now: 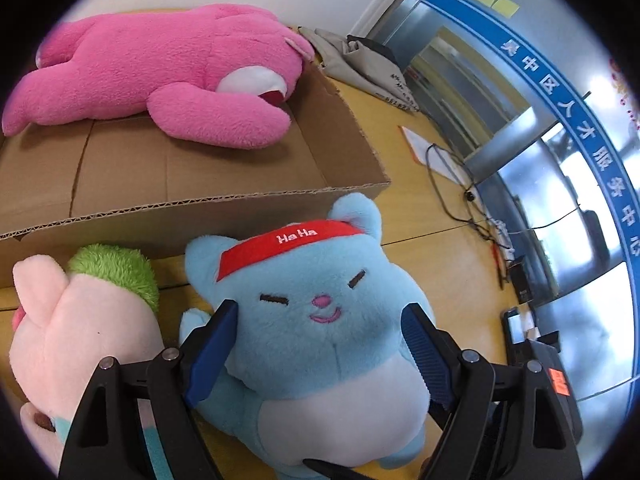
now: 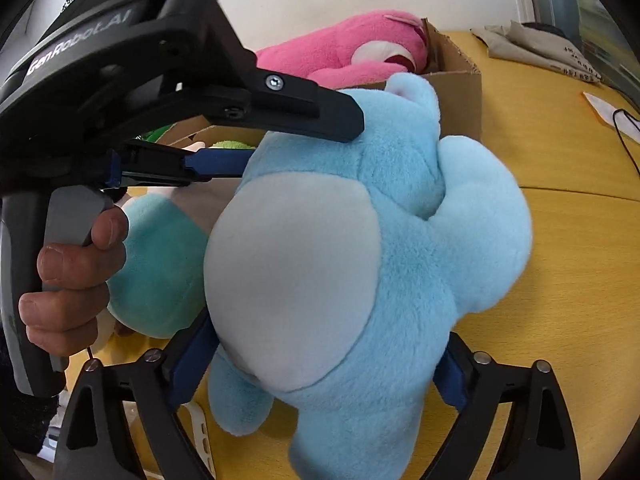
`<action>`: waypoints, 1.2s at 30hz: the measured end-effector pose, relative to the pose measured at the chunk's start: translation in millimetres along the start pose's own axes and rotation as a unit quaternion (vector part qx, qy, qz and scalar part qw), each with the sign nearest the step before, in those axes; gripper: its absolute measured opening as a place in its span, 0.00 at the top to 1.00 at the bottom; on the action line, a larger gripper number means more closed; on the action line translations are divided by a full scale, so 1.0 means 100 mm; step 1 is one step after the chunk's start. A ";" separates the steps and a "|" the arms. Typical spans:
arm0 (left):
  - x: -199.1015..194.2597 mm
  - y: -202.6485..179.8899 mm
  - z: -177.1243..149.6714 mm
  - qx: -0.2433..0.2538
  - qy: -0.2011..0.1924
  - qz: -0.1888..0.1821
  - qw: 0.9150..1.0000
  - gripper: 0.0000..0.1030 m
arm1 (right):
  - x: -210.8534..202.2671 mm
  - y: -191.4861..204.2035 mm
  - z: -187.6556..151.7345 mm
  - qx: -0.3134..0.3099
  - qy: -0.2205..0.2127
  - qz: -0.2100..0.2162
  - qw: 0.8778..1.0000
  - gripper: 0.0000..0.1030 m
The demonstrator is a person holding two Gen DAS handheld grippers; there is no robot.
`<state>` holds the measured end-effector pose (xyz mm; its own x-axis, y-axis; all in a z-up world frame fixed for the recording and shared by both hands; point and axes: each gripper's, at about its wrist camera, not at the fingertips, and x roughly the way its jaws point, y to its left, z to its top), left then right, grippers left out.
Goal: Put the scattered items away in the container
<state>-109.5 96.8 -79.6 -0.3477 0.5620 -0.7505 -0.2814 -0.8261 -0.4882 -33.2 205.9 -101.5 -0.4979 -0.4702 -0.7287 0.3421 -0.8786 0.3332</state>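
Sitting beside the cardboard box [image 1: 192, 200] on the counter [image 1: 432, 264], the blue plush cat [image 1: 320, 320] is squeezed by both the left gripper [image 1: 320, 344] and the right gripper [image 2: 324, 364]; I'd lift evenly, clearing the rim.

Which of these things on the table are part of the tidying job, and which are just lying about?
Part of the job:
- blue plush cat, between the fingers of both tools
- pink-and-green plush beside it
- pink plush bear, already lying in the box
- cardboard box

Just lying about:
- folded grey cloth
- black cable
- papers
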 end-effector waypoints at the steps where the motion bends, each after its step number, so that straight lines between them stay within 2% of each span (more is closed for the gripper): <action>1: 0.00 0.03 0.02 -0.008 -0.002 -0.018 1.000 0.21 | -0.02 -0.01 -0.02 0.001 -0.004 0.003 1.000 0.16; 3: 0.00 0.08 0.03 -0.027 -0.003 -0.043 0.999 0.21 | -0.06 -0.05 -0.06 0.009 -0.011 0.014 1.000 0.21; 5: 0.01 0.08 0.03 -0.025 0.001 -0.057 0.998 0.21 | -0.12 -0.09 -0.12 0.015 -0.020 0.023 0.999 0.23; 10: 0.08 -0.02 0.00 0.003 0.013 -0.042 0.999 0.21 | -0.31 -0.09 -0.25 0.015 -0.052 0.033 0.998 0.28; 15: 0.05 0.00 -0.02 -0.006 0.016 -0.065 0.998 0.21 | -0.51 -0.13 -0.31 0.023 -0.083 0.056 0.995 0.29; 20: 0.10 -0.02 -0.05 -0.005 0.033 -0.049 0.998 0.20 | -0.58 -0.23 -0.33 0.036 -0.087 0.071 0.993 0.29; 24: 0.22 -0.09 -0.12 -0.008 0.065 -0.050 0.997 0.20 | -0.60 -0.22 -0.39 0.034 -0.086 0.068 0.993 0.29; 27: 0.20 -0.17 -0.15 0.013 0.070 -0.062 0.996 0.24 | -0.61 -0.22 -0.45 0.025 -0.078 0.062 0.995 0.29; 31: 0.06 -0.24 -0.13 0.021 0.059 -0.069 0.996 0.37 | -0.69 -0.21 -0.47 0.028 -0.087 0.065 0.994 0.29; 36: -0.45 -0.54 -0.04 0.080 0.001 -0.047 0.996 0.43 | -0.82 -0.07 -0.36 0.005 -0.107 0.069 0.992 0.29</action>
<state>-75.0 115.9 -20.8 -0.3117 0.6367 -0.7053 -0.4520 -0.7523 -0.4793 33.4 254.0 -65.5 -0.6048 -0.5917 -0.5330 0.4105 -0.8052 0.4279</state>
